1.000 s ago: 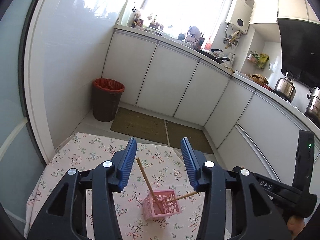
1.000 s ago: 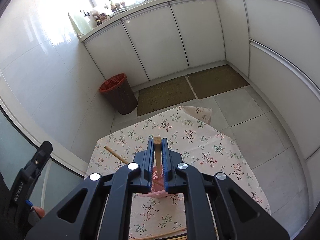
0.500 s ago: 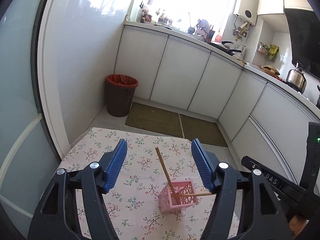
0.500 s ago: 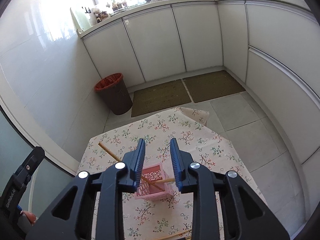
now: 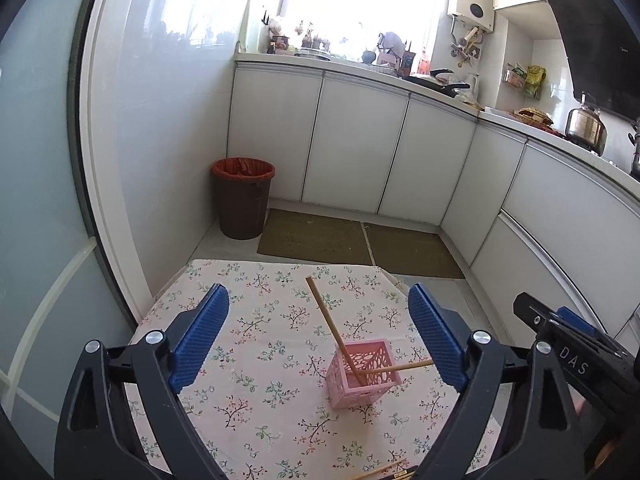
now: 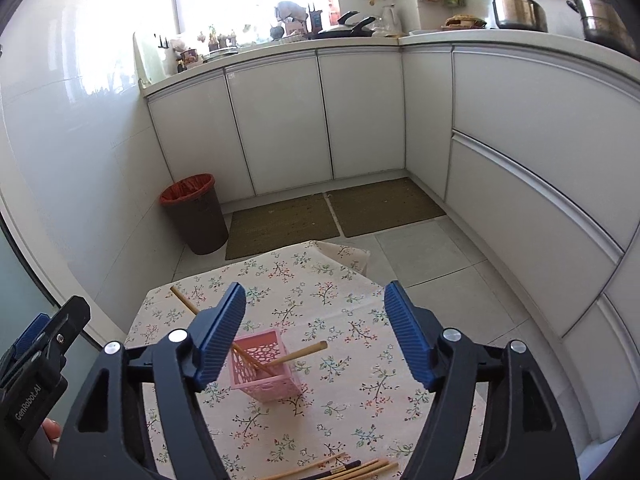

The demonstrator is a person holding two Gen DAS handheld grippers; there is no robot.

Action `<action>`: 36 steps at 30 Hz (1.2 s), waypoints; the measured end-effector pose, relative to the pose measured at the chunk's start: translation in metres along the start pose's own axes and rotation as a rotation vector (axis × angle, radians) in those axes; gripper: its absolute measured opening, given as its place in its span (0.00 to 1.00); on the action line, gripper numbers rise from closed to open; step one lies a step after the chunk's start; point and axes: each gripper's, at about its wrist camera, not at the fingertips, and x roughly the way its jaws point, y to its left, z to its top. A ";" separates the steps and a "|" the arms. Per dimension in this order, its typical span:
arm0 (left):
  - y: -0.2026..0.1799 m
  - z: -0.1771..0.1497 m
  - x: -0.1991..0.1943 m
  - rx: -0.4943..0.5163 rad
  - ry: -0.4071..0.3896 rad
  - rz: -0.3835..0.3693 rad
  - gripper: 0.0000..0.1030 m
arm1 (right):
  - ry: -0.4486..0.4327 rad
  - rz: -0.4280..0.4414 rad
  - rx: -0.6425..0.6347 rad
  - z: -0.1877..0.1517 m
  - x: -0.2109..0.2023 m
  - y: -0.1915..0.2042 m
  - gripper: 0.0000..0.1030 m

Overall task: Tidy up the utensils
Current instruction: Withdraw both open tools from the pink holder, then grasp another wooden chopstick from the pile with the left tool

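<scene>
A pink perforated basket (image 5: 362, 374) (image 6: 264, 364) stands on the floral tablecloth (image 5: 256, 328) (image 6: 352, 308). Two wooden chopsticks lean in it: one (image 5: 329, 322) (image 6: 185, 302) slants up to the left, the other (image 5: 404, 368) (image 6: 298, 356) slants to the right. Several more chopsticks (image 6: 340, 468) (image 5: 380, 471) lie on the cloth at the near edge. My left gripper (image 5: 318, 340) is open and empty, above and behind the basket. My right gripper (image 6: 314, 338) is open and empty, above the basket.
A brown bin with a red liner (image 5: 242, 200) (image 6: 194, 212) stands on the floor by the wall. White cabinets (image 5: 360, 152) and two floor mats (image 6: 332, 212) lie beyond the table. The table's far edge (image 5: 288, 266) drops to tile floor.
My right gripper let go of the chopstick, which now leans in the basket, then opened wide and drew back. My left gripper also opened wider and pulled back.
</scene>
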 end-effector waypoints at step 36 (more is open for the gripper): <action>-0.112 -0.198 0.153 0.626 0.935 -0.151 0.57 | 0.594 0.064 0.536 -0.200 0.033 -0.200 0.93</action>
